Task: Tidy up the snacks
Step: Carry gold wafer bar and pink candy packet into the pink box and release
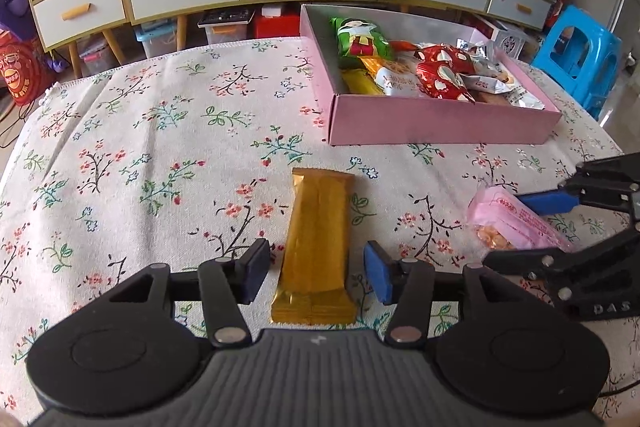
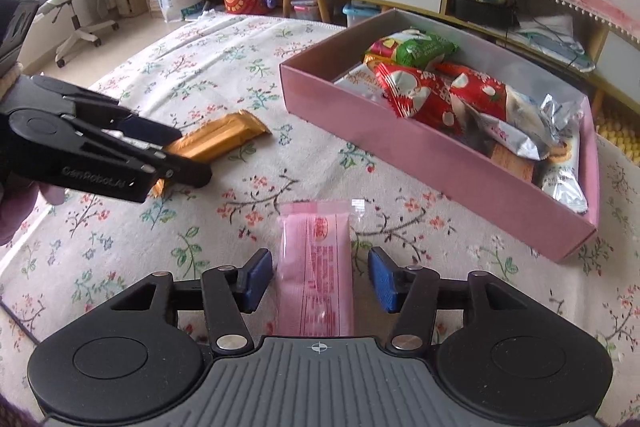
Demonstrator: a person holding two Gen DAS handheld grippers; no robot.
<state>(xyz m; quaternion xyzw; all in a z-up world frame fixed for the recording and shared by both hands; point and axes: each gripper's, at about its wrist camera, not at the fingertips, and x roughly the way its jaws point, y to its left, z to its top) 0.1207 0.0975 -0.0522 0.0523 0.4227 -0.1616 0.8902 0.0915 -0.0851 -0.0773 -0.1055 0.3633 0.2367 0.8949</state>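
Now both fingers' pairs stand open, straddling gold bar (image 1: 314,247) and pink packet (image 2: 316,267) untouched

The cloth (image 1: 160,131) was off-white, printed with pink, red and blue flowers on dark twigs with green leaves. The bar (image 1: 316,247) was shiny gold. The packet (image 2: 316,267) was pale pink with red print. The box (image 1: 432,123) was pink outside, grey inside. The pads (image 2: 382,279) were blue on black grippers.
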